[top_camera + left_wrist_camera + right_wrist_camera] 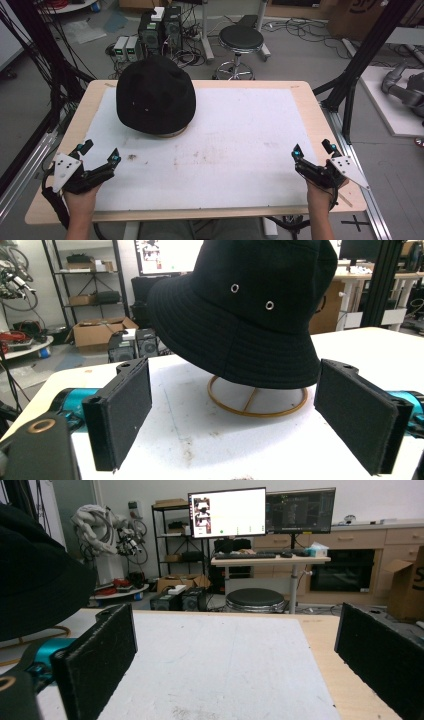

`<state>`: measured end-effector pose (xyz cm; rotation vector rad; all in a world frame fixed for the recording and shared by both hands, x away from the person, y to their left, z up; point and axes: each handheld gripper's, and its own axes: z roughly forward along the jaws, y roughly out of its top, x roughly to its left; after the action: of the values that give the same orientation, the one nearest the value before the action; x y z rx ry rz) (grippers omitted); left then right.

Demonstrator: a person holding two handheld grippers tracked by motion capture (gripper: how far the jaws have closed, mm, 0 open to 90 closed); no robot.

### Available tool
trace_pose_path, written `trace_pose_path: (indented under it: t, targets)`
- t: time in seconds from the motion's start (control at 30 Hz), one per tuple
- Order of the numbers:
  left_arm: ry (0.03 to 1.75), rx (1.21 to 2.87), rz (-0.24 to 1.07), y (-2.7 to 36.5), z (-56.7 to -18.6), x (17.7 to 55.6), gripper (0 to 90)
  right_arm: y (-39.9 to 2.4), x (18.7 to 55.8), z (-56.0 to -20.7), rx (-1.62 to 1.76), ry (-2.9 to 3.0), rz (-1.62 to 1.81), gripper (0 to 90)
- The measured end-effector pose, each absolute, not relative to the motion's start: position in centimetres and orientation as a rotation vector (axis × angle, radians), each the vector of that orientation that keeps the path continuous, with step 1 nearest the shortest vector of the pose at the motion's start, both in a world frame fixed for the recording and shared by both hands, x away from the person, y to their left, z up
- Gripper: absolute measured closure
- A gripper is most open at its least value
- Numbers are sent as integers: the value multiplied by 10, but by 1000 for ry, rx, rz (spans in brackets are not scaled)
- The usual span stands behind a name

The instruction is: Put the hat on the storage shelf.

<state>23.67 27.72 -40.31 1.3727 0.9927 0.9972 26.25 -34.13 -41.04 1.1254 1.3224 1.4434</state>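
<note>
A black bucket hat sits on a brown ring-based stand at the back left of the white mat. In the left gripper view the hat hangs over the stand's ring, a little ahead of the wide-apart jaws. My left gripper rests open near the front left corner, nothing between its pads. At the front right edge my right gripper is open and holds nothing. The hat's brim shows at the left of the right gripper view.
The wooden table ends just outside the mat. Beyond its far edge stand a black stool and computer boxes with cables on the floor. A black frame post rises at the right.
</note>
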Motion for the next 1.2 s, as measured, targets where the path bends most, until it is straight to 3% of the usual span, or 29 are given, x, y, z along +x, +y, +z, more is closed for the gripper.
trace_pose_path:
  t: [1.2]
  targets:
    - [1007,1349,1011,282,-403,235,158,-330,263,-410,1051,1390,1475,30]
